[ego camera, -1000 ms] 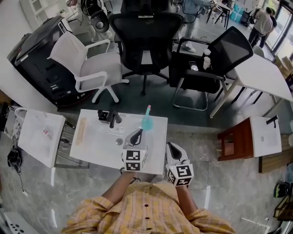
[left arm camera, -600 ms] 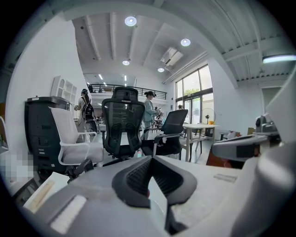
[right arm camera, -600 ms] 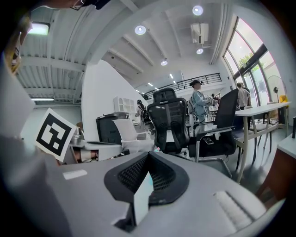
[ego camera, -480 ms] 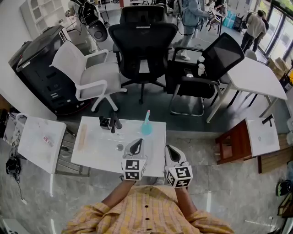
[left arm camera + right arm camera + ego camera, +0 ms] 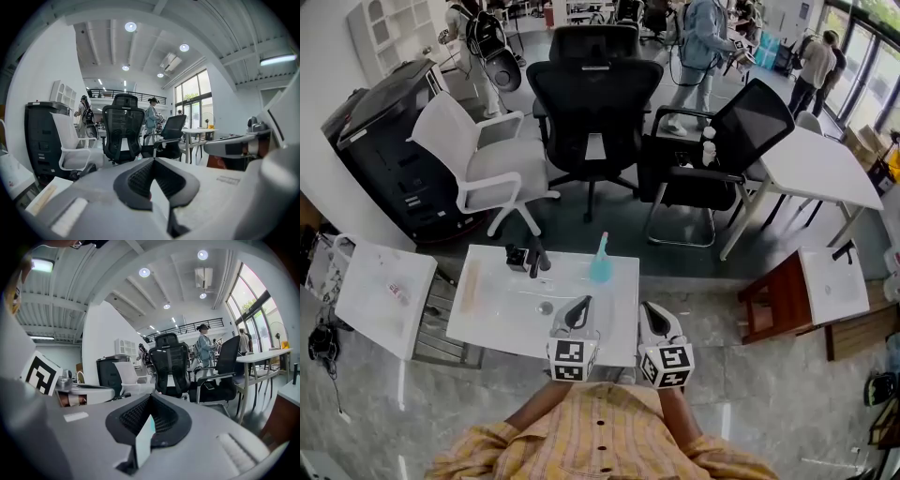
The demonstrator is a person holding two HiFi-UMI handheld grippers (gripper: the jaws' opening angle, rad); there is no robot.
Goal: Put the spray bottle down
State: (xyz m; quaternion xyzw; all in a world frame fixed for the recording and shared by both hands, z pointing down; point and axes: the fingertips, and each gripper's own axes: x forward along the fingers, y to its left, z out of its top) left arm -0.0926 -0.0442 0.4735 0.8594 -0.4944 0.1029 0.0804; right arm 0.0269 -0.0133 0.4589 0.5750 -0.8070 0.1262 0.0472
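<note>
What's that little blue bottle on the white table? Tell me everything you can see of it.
The spray bottle is pale teal, apparently plastic, with a rounded body narrowing to a slim spray top. It stands upright on the white table, near its far edge and right of middle. Nothing but the table touches it.

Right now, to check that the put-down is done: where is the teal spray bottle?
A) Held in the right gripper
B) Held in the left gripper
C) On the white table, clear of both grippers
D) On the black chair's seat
C: the spray bottle stands near the far edge of the white table, while the left gripper and right gripper are shut and empty at the near edge.
</note>
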